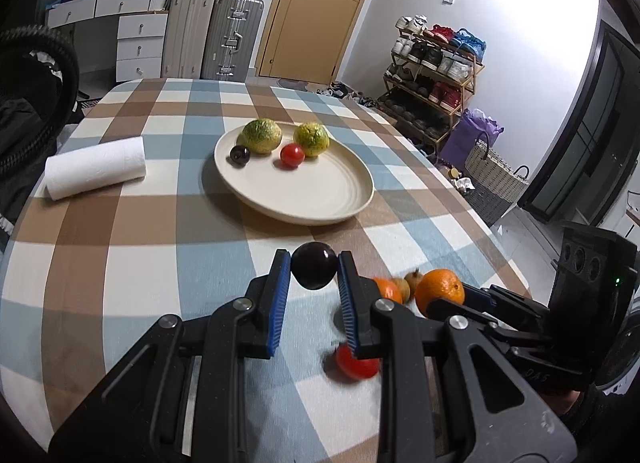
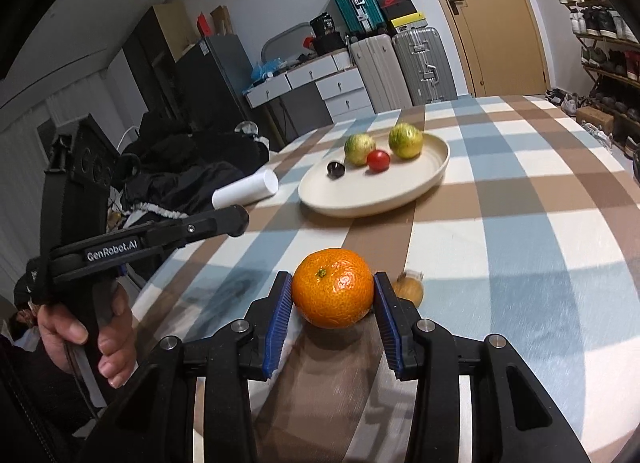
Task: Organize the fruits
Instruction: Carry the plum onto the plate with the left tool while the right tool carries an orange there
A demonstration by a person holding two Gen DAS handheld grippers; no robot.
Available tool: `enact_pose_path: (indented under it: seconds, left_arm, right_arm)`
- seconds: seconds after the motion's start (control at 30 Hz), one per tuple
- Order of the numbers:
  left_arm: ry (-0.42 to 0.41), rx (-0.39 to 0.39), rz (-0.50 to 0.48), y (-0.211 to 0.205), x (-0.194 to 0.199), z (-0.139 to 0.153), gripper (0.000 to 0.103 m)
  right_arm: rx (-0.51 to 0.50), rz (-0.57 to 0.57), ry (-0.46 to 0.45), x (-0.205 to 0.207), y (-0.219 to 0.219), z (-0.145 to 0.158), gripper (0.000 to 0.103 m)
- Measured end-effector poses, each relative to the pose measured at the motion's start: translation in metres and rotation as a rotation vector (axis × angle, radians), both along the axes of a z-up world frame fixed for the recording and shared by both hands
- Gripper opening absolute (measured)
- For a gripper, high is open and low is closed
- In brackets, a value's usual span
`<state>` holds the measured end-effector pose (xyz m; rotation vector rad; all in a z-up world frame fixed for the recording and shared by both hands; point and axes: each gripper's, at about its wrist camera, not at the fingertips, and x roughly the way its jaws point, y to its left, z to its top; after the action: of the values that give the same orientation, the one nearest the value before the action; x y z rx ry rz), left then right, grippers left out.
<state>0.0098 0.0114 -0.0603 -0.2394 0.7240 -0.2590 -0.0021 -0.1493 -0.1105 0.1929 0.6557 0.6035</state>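
Room: a lived-in room with a wooden door, stacked suitcases and a shoe rack behind the work surface.
Table: a checked blue, brown and white tablecloth covers it; a paper towel roll lies on its side, left of the plate.
Plate: the cream plate sits mid-table, holding two yellow-green citrus fruits, a small red tomato and a dark plum. Much of the plate is bare.
Right gripper: the right gripper has both blue pads against the sides of an orange, apparently raised off the cloth and well short of the plate.
Left gripper: the left gripper clamps a second dark plum at its fingertips, above the cloth and near the plate's front edge.
Loose fruit: a second orange, a red tomato and a small brownish fruit, possibly two in the left view, lie on the cloth.
Progress: four pieces plated, two in transit, several left to collect; roughly halfway, by my reading.
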Motion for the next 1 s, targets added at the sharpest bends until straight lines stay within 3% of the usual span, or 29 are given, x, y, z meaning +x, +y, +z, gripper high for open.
enact_pose_path:
  seconds: [0.53, 1.0]
  left_arm:
    - [-0.007, -0.013, 0.009, -0.001, 0.105, 0.016, 0.021]
    - [0.055, -0.008, 0.027, 0.016, 0.201, -0.014, 0.021]
  right_arm:
    - [-0.003, 0.017, 0.033, 0.107, 0.004, 0.041, 0.041]
    - [-0.049, -0.033, 0.111, 0.199, 0.015, 0.028, 0.041]
